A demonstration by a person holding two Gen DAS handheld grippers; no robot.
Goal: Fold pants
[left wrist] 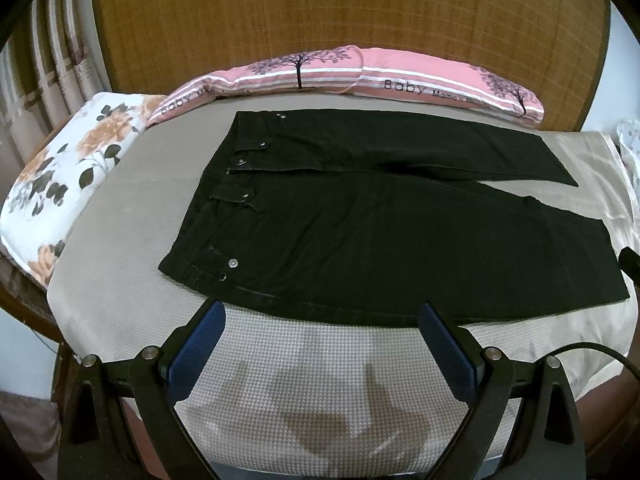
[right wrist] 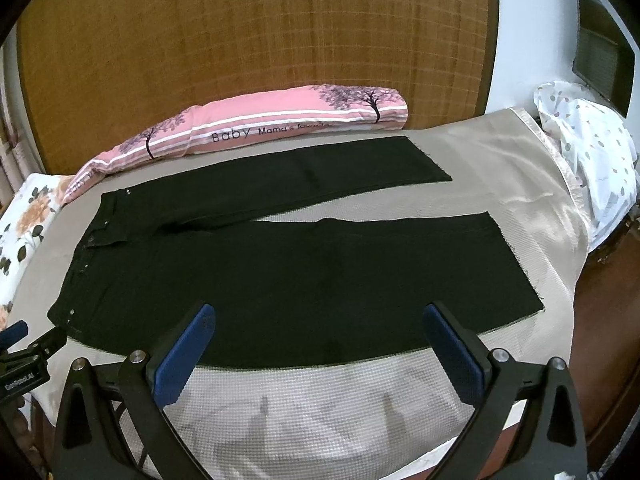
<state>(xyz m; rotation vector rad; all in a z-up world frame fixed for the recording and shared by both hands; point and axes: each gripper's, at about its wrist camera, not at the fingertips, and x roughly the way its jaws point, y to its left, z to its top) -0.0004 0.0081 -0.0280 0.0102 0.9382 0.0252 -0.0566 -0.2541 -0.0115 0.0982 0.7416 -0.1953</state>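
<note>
Your left gripper (left wrist: 320,320) and right gripper (right wrist: 319,322) both hover wide open, holding nothing. The black denim pants (left wrist: 360,236) lie flat on the beige bed cover (left wrist: 120,264), waistband left. Cloth looks soft, heavy; pinch near edge.

Black pants (left wrist: 360,232) on a beige waffle-textured bed cover (left wrist: 132,248); pink white-striped pillow (left wrist: 320,70) with dark tree prints, upper centre; white orange-flowered pillow (left wrist: 68,168) at left.

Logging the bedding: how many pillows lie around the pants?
3: a long pink tree-print pillow behind the black pants, a white floral pillow beyond the waistband, a white spotted one past the leg hems.
</note>
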